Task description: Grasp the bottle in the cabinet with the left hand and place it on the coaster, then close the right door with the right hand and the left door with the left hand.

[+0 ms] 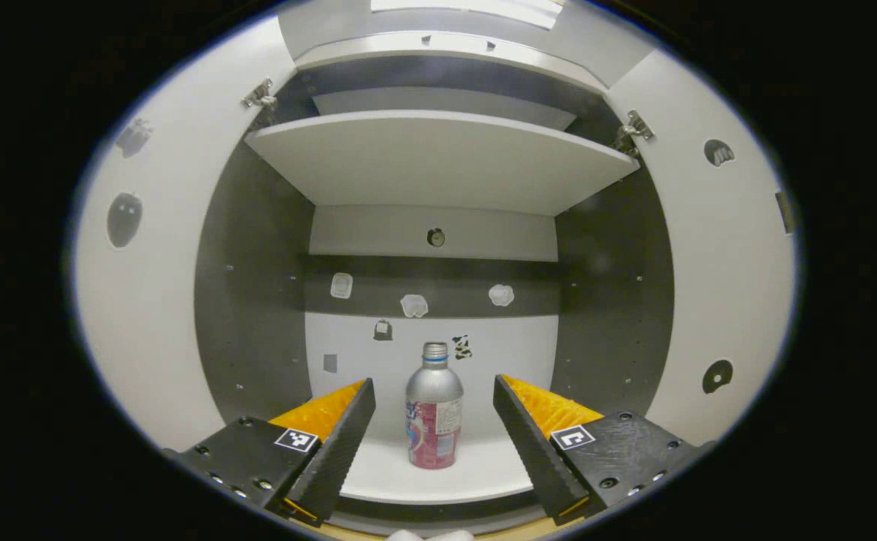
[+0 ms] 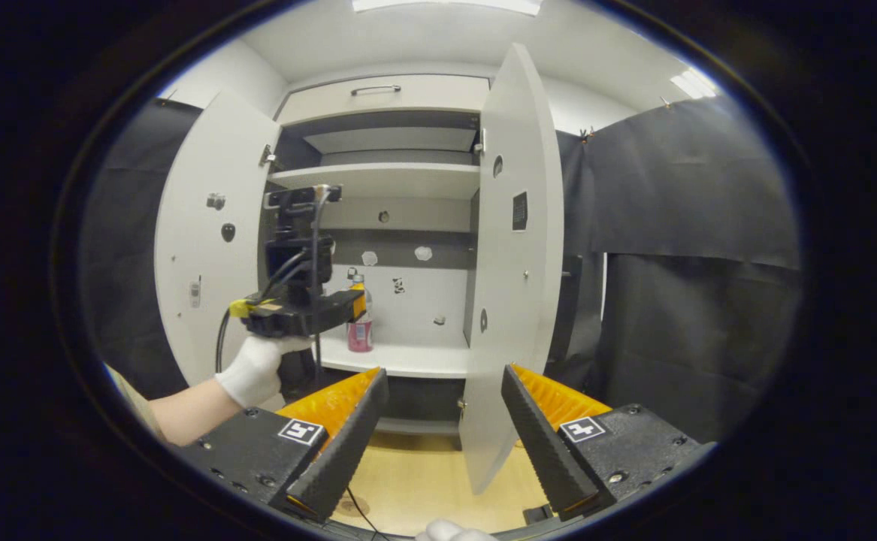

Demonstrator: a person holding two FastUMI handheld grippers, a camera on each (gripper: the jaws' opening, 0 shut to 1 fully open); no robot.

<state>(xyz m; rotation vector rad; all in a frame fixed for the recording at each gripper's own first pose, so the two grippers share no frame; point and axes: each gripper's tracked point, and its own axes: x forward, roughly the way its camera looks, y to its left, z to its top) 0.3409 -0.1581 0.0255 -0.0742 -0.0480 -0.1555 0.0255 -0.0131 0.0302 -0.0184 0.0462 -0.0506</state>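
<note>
The step now is to get the left gripper (image 1: 433, 421) around the bottle (image 1: 434, 413). To do it well, I think the hand should go straight in, slow and level, so neither finger bumps the bottle and tips it over. It looks tall and thin, so a knock could make it fall. Best to close on the wide middle part, not the thin neck near the cap, and squeeze only once the bottle sits deep between the fingers.

The bottle stands upright on the low shelf (image 1: 483, 469) of the cabinet (image 1: 438, 161), near the front edge. In the left gripper view it shows right in the gap between the jaws, which are spread wide. It is lined up well, but it is farther in than the tips, and nothing touches it.

In the right gripper view the left gripper (image 2: 355, 304), held by a gloved hand (image 2: 258, 368), is just in front of the bottle (image 2: 360, 327). The right gripper (image 2: 442, 398) waits back from the cabinet with its jaws spread and nothing in them. The right door (image 2: 513, 285) and left door (image 2: 209, 248) are both open.
</note>
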